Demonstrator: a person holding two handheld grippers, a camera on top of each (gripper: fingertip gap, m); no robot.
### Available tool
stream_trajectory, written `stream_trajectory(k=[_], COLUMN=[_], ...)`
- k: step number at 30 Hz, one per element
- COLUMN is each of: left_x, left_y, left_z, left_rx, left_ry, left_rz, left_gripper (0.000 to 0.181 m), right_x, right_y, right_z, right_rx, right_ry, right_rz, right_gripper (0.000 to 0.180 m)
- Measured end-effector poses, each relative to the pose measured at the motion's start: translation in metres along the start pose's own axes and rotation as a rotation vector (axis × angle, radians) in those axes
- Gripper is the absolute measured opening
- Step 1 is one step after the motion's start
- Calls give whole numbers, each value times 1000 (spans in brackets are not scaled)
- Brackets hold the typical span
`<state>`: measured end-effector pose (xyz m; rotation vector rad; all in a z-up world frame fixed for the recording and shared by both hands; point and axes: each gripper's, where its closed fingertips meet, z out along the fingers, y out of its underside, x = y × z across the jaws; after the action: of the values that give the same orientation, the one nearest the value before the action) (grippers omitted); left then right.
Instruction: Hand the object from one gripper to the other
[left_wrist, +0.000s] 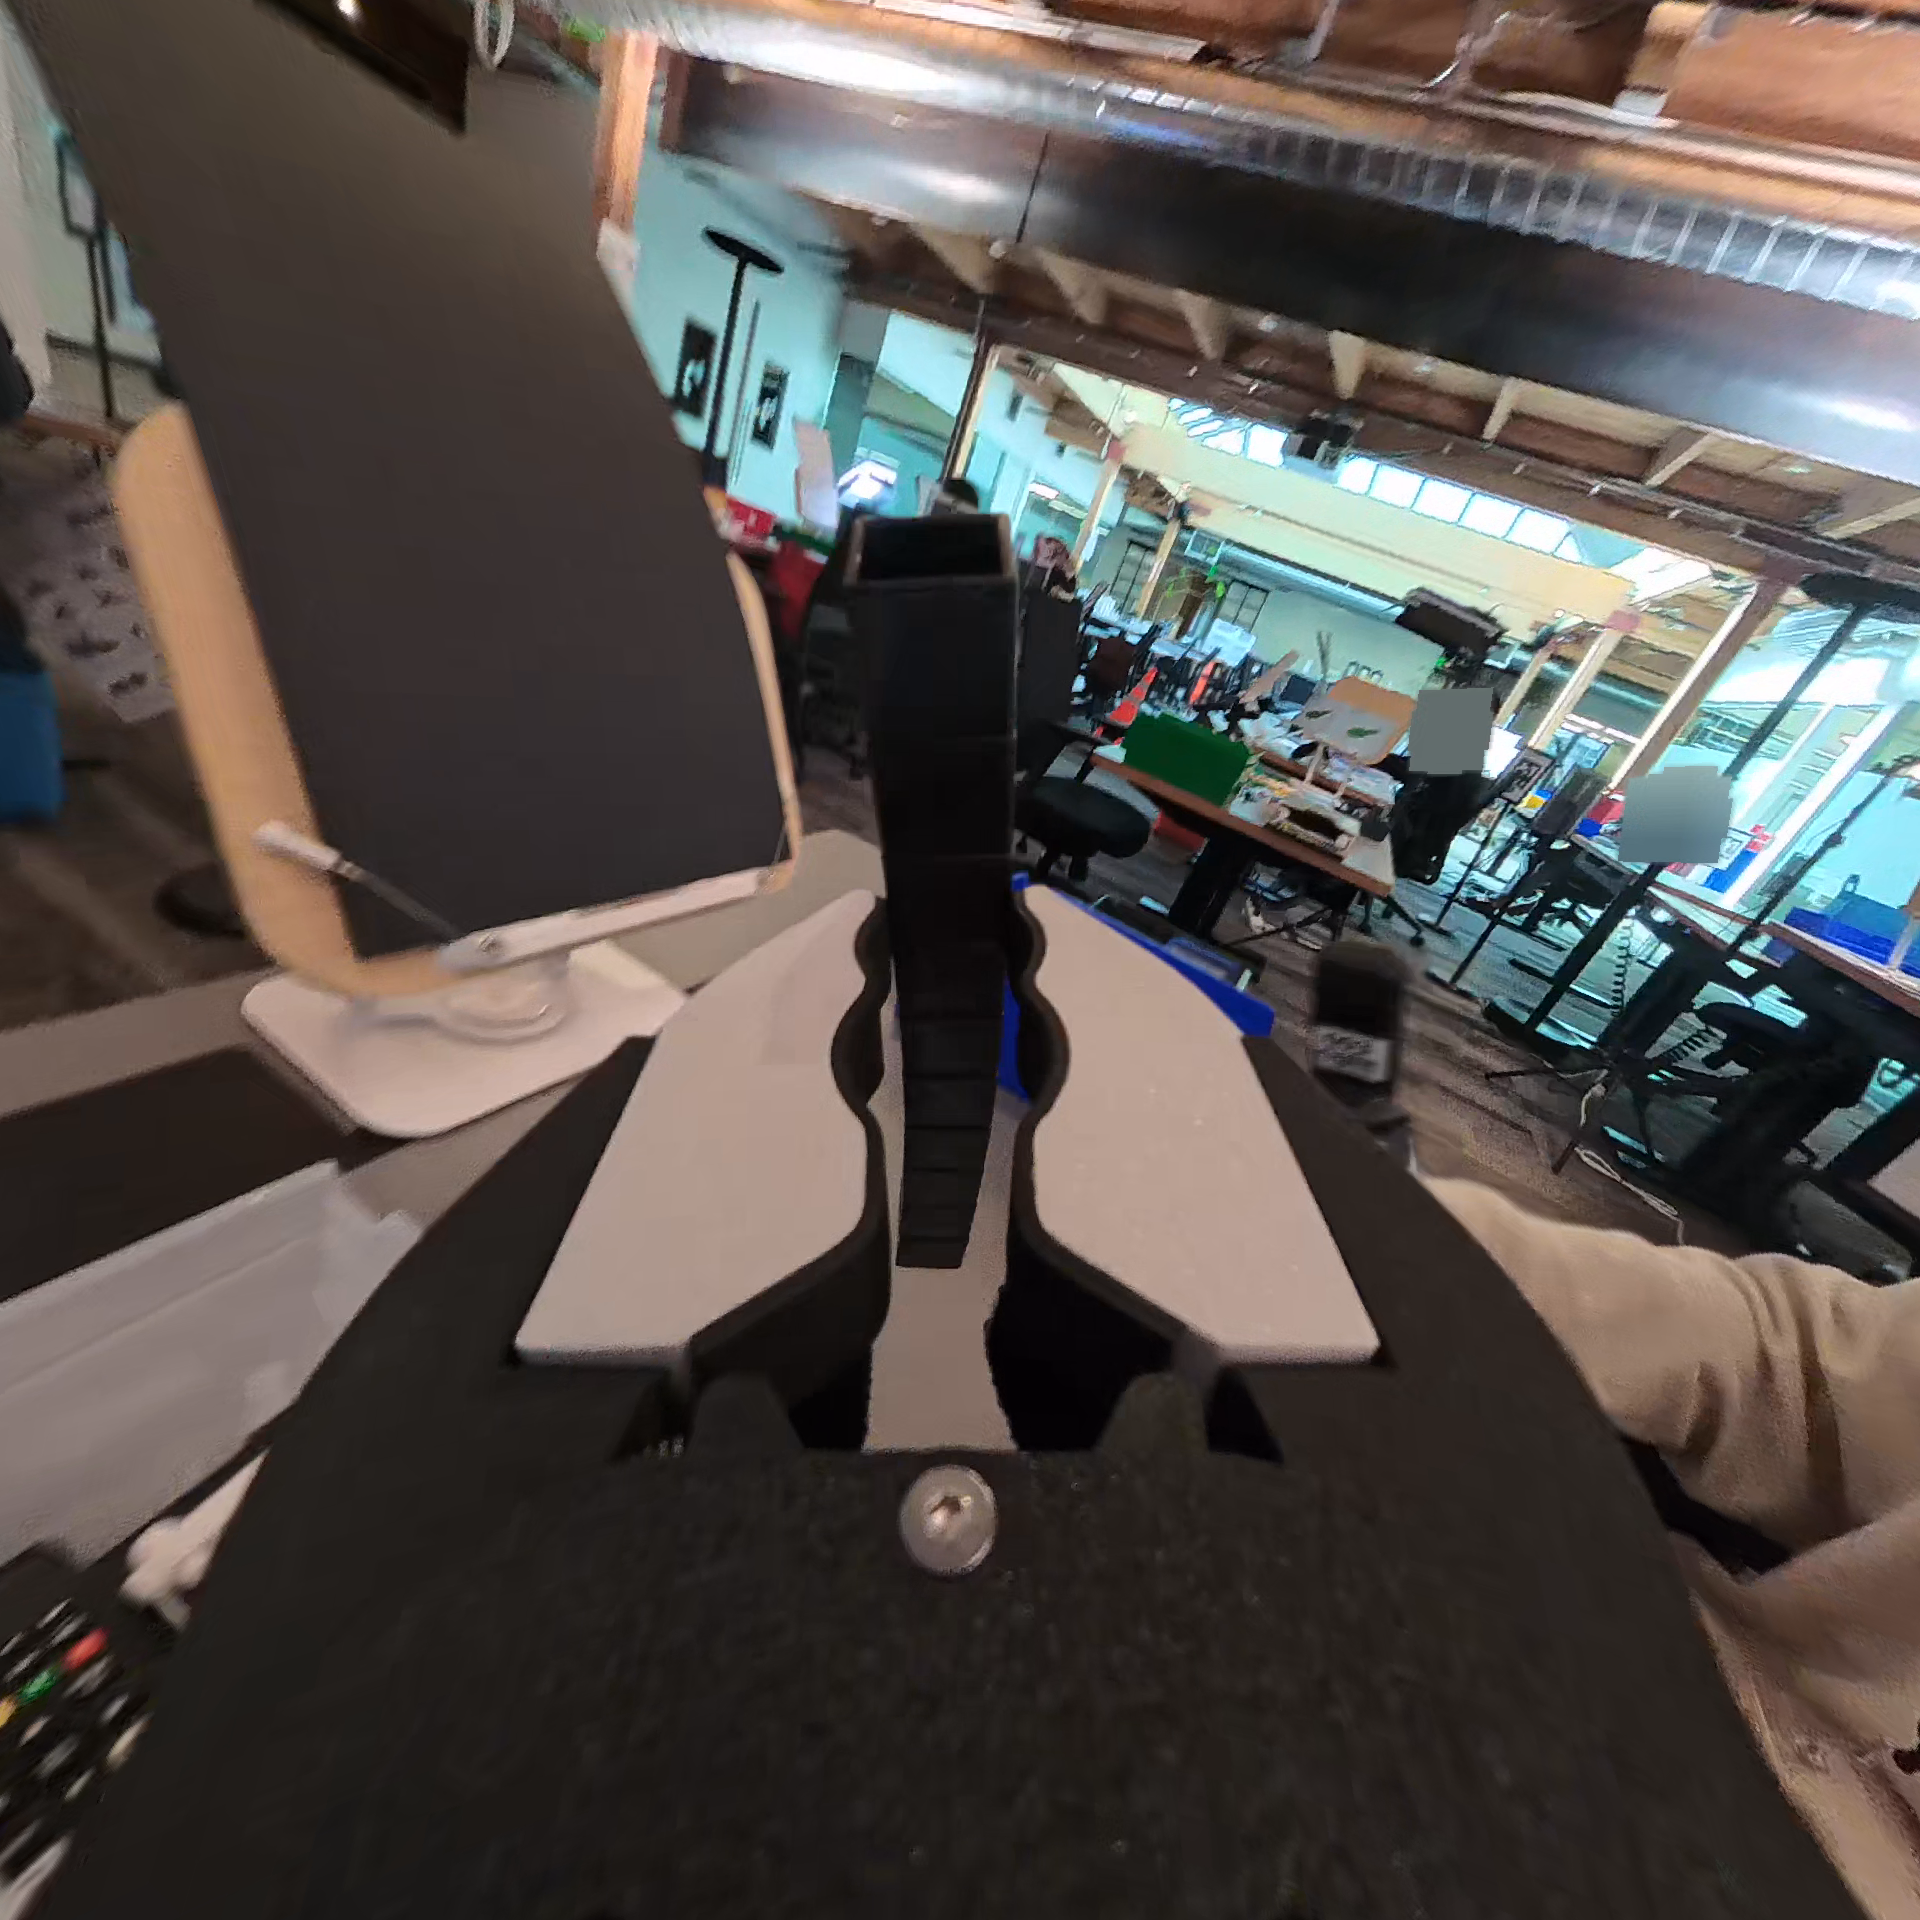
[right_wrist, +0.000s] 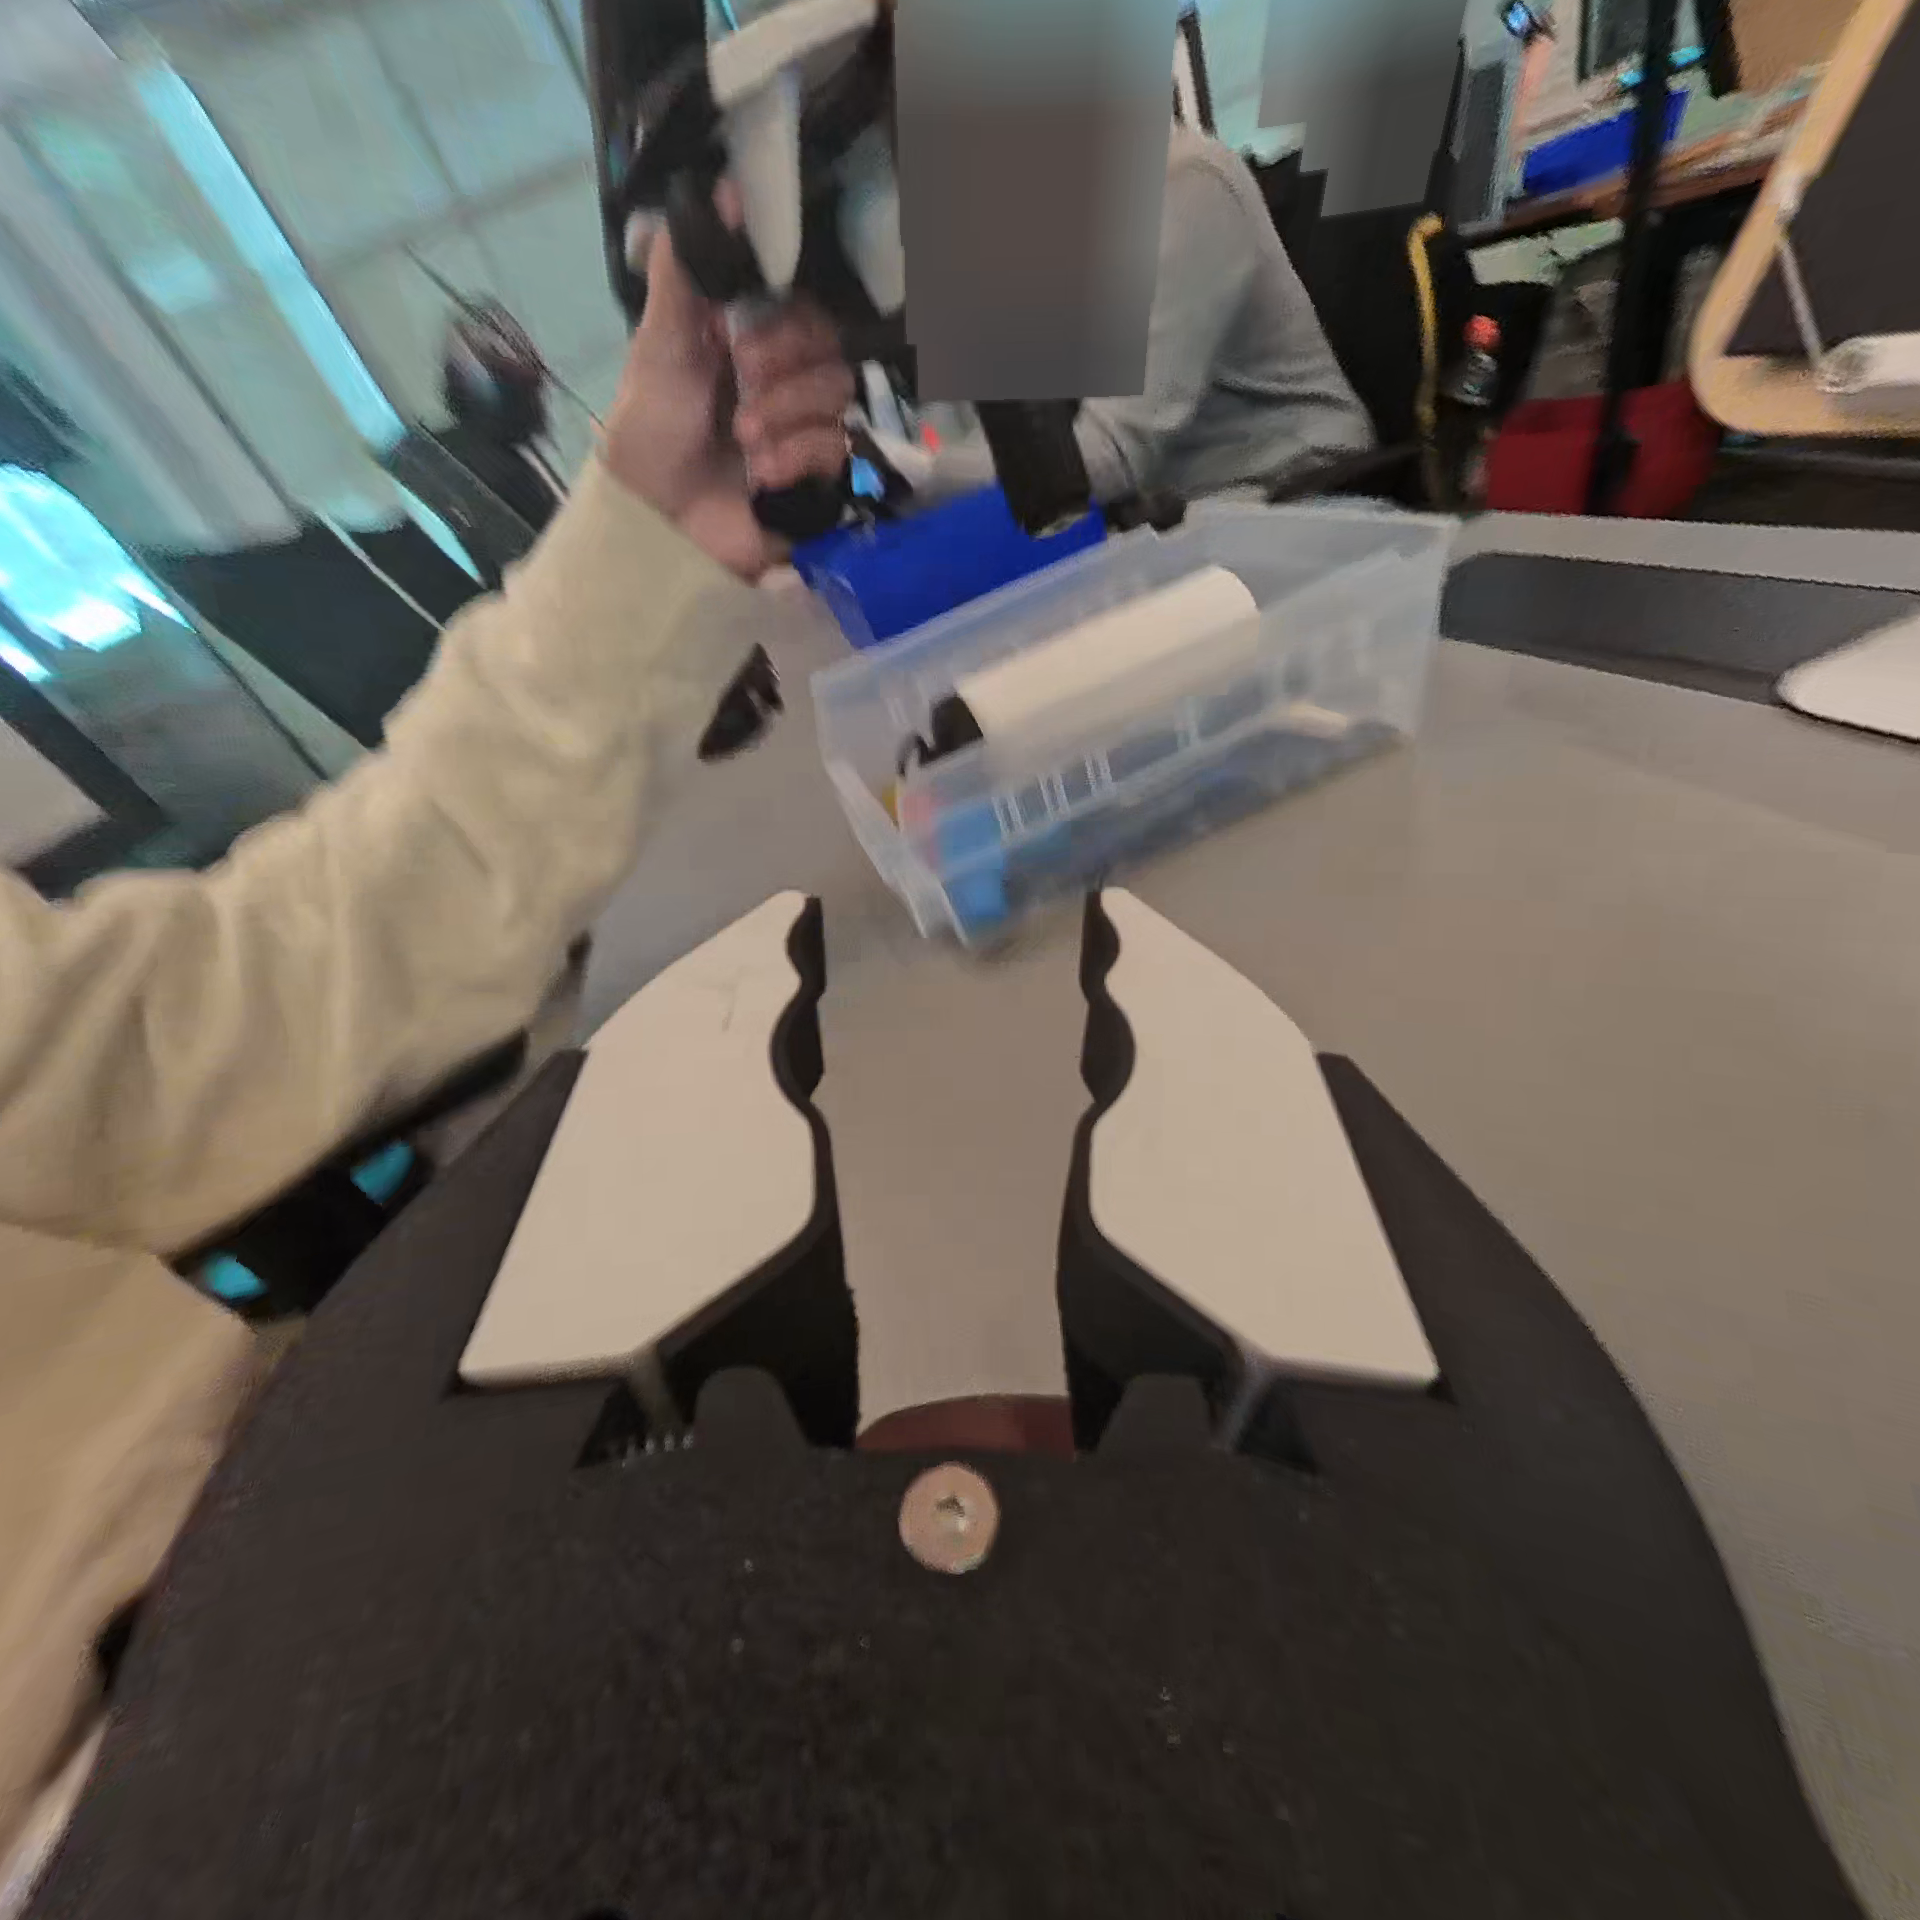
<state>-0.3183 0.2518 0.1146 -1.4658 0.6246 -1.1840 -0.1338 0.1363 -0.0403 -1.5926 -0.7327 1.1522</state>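
Observation:
My left gripper (left_wrist: 948, 914) is shut on a long black square tube (left_wrist: 940, 790), hollow at its far end, which runs forward between the white fingers and sticks out past the tips. In the right wrist view the left gripper (right_wrist: 821, 260) is held high at the top centre by a hand, and the tube's lower end (right_wrist: 1039, 468) hangs below a blurred patch. My right gripper (right_wrist: 951, 914) is open and empty, low over the grey table (right_wrist: 1507, 935), well below and nearer than the tube.
A clear plastic bin (right_wrist: 1122, 717) holding a white roll and small parts sits just ahead of the right gripper. A blue bin (right_wrist: 914, 571) lies behind it. A monitor on a white stand (left_wrist: 447, 582) is at the left. A seated person (right_wrist: 1236, 343) is beyond the table. Tip to tip, the grippers are about 30 centimetres apart.

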Motion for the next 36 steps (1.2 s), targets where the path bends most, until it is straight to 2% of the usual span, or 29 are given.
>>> stream_trajectory(k=[5,9,12,18,21,23,28,36], left_x=[54,70,74,78,83,87,84,86], left_y=[-13,7,23,43,54,59,67,77], left_z=[26,54,71,93,105,110,115,120], left_rx=[121,151,161,122,82,68,73,62], left_ry=[77,87,122,161,162,173,168,120], left_rz=[-29,-158,-248,-290,-269,-274,-271,-142], left_gripper=[20,21,21,21,20,20,20,22], right_x=[2,0,-7,-2,9,15,17,25], right_y=[-21,-48,-63,-70,-68,-67,-69,-65], right_z=[55,51,41,25,18,14,5,-1], right_rx=[363,705,753,771,799,808,803,757], right_ry=[-240,-329,-392,-349,-320,-321,-308,-256], right_rz=[407,546,539,484,506,518,467,434], right_gripper=[54,50,49,38,30,31,22,22])
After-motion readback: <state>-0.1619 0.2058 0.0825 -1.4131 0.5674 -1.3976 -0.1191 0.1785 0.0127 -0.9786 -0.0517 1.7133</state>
